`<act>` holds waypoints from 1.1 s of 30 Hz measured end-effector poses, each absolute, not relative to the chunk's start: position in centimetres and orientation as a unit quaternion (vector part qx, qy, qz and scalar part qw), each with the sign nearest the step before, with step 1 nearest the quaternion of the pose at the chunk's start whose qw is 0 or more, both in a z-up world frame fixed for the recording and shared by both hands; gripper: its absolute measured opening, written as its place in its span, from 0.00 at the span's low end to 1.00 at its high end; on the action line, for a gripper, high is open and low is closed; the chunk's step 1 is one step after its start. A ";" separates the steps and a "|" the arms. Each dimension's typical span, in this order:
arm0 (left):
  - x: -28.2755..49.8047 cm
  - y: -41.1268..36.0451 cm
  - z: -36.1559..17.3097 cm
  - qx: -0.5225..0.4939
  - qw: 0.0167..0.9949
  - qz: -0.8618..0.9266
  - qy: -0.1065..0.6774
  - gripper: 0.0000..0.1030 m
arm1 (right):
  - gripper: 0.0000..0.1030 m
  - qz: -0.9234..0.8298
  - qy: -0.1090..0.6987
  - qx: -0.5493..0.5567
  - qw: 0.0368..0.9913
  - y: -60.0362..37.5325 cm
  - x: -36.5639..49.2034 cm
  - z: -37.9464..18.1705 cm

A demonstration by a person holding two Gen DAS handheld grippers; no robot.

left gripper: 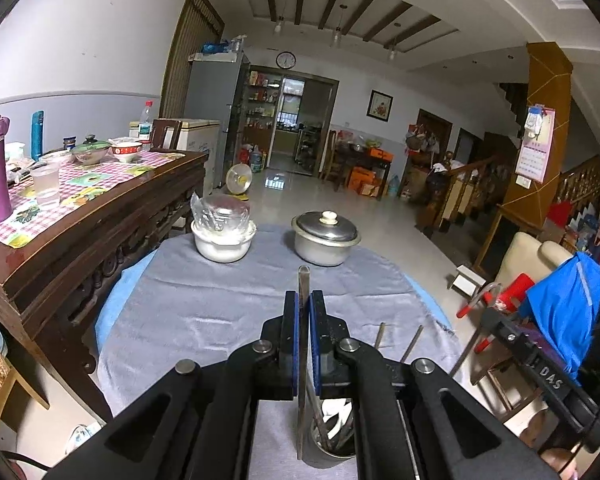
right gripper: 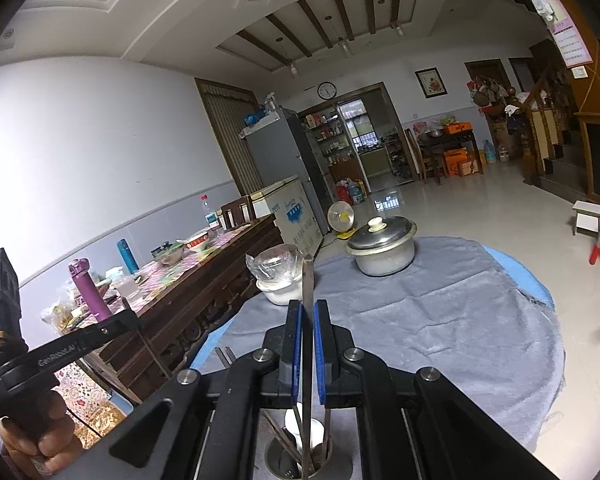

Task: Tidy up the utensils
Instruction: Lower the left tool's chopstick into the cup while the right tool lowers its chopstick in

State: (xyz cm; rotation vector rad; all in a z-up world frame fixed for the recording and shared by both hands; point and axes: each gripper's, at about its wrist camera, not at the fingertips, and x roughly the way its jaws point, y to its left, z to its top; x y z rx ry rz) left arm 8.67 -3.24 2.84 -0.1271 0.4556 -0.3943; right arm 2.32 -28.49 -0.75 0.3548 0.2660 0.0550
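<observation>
Chopsticks were the things in hand: each gripper was clamped on one thin dark stick, both standing nearly upright over a metal holder point(right gripper: 306, 456) on the round table's grey cloth point(right gripper: 440, 320). The left gripper point(left gripper: 303, 312) had its blue pads pressed together on the left chopstick point(left gripper: 303, 280), whose squared top end rose above the fingertips toward the lidded steel pot point(left gripper: 325, 240) at the far side, while its lower end dropped between the jaws to hang beside the cup's rim. The right gripper point(right gripper: 308, 320) was likewise closed tight on the right chopstick point(right gripper: 308, 276), top end up, lower end reaching down into the holder among other sticks and a white spoon point(right gripper: 300, 424). So each long axis ran close to vertical, thick end up and narrow end down.

I judged these sticks light, stiff and rather slick, apt to pivot or slide in flat pads if pinched near one end. A hold around the upper middle, as shown, seemed sound, since it left the lower length free to enter the cup. Nothing fragile in the sticks themselves, though the spoon looked like ceramic and might chip if struck. Two more stick ends point(left gripper: 396, 340) poked up at the near right in the left view; what held them was hidden
</observation>
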 end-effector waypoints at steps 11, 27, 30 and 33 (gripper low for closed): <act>8.2 -3.0 4.1 -0.075 0.953 -0.205 0.210 0.05 | 0.06 0.018 0.100 0.198 0.975 -28.8 2.2 0.2; 8.2 -4.6 3.6 -0.080 0.953 -0.216 0.196 0.05 | 0.06 -0.012 0.091 0.155 0.984 -26.3 3.1 -0.4; 8.4 -4.8 3.4 -0.074 0.954 -0.212 0.197 0.05 | 0.06 -0.010 0.097 0.152 0.984 -26.2 3.4 -0.6; 8.6 -5.0 3.0 -0.072 0.954 -0.212 0.201 0.05 | 0.06 -0.009 0.101 0.151 0.983 -26.2 3.5 -0.9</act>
